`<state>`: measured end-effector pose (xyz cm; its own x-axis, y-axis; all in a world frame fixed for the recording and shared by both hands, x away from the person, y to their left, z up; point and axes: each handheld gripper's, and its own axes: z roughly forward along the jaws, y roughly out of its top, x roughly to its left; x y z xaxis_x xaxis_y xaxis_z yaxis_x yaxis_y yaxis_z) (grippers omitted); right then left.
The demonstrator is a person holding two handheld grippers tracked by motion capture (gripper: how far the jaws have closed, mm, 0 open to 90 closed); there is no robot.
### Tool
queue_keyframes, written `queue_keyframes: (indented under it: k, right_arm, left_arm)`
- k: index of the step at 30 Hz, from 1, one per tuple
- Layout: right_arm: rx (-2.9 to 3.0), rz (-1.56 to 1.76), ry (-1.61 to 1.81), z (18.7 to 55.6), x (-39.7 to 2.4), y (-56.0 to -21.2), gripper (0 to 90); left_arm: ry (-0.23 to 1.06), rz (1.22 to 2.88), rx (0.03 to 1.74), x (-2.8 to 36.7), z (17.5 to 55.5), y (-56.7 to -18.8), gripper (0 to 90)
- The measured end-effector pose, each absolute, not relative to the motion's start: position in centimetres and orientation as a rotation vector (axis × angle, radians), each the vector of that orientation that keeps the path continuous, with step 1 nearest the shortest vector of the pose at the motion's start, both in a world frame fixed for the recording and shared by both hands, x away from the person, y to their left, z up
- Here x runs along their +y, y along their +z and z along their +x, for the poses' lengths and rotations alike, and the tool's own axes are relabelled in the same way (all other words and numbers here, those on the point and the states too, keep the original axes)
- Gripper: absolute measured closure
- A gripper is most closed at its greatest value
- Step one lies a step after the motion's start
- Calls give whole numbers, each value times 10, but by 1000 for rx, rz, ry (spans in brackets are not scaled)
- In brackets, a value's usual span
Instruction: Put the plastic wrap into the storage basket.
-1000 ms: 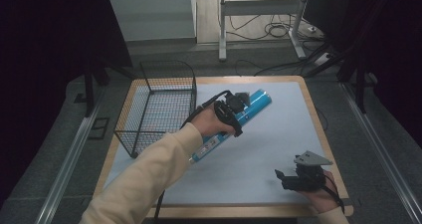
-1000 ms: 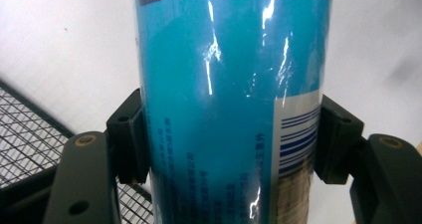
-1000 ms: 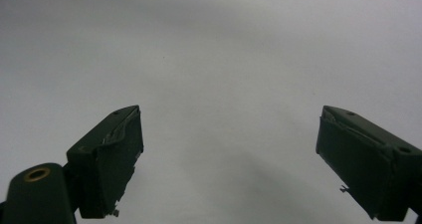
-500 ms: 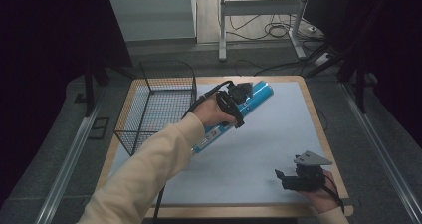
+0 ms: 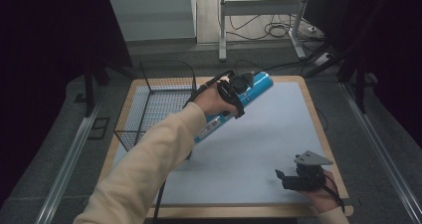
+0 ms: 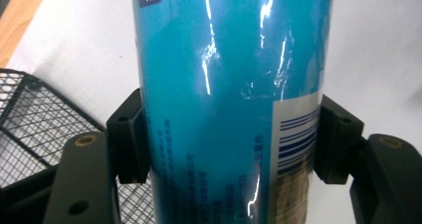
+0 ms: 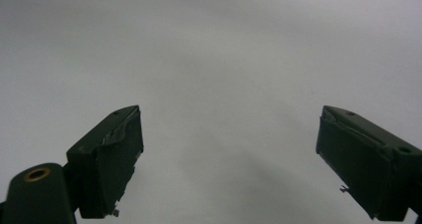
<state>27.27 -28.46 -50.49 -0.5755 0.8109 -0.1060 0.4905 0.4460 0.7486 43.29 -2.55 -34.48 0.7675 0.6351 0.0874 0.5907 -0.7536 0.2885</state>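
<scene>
since the earlier frame we have lifted the blue can point(image 5: 234, 102) farther; left gripper point(image 5: 238, 87) clamped across it, wire basket point(image 5: 154, 102) apparently just left; right gripper point(image 5: 293, 178) agape.

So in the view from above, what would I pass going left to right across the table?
Wire basket → blue can held in the left gripper → bare white mat → right gripper near the front right corner.
</scene>
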Motion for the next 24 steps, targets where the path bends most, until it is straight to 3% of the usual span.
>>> queue_keyframes:
  k: [24]
  right_arm:
    - [2242, 1107, 940, 274, -287, -506, 116]
  left_arm:
    - [310, 2670, 1039, 4, 464, -326, 313]
